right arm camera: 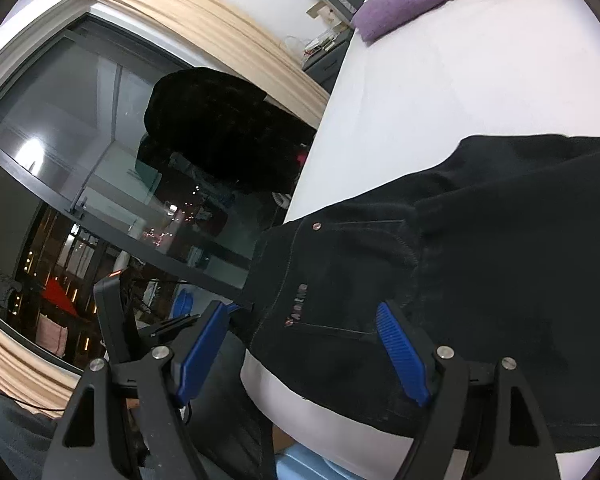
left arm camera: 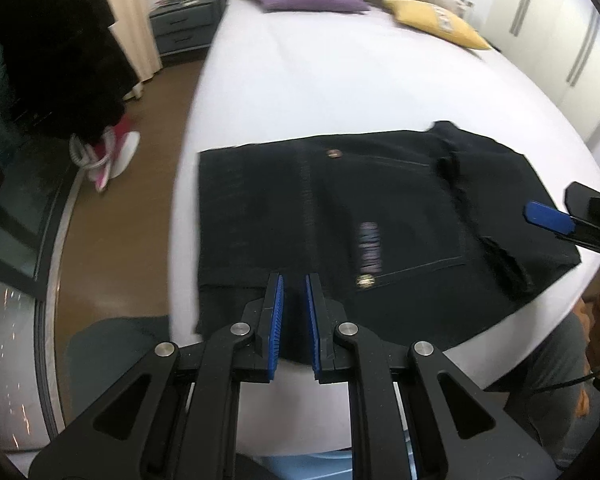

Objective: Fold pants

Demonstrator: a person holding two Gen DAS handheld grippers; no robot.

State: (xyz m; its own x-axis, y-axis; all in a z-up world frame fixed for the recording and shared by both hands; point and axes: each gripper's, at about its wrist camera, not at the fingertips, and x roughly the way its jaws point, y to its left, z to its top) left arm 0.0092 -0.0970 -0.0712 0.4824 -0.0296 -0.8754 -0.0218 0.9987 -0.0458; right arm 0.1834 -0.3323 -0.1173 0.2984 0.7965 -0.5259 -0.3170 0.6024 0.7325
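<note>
I see the black pants lying folded into a rough rectangle near the front edge of the white bed. My left gripper hangs over their near edge with its blue pads almost together and, as far as the blur lets me judge, nothing between them. My right gripper is spread wide above the pants, gripping nothing.
</note>
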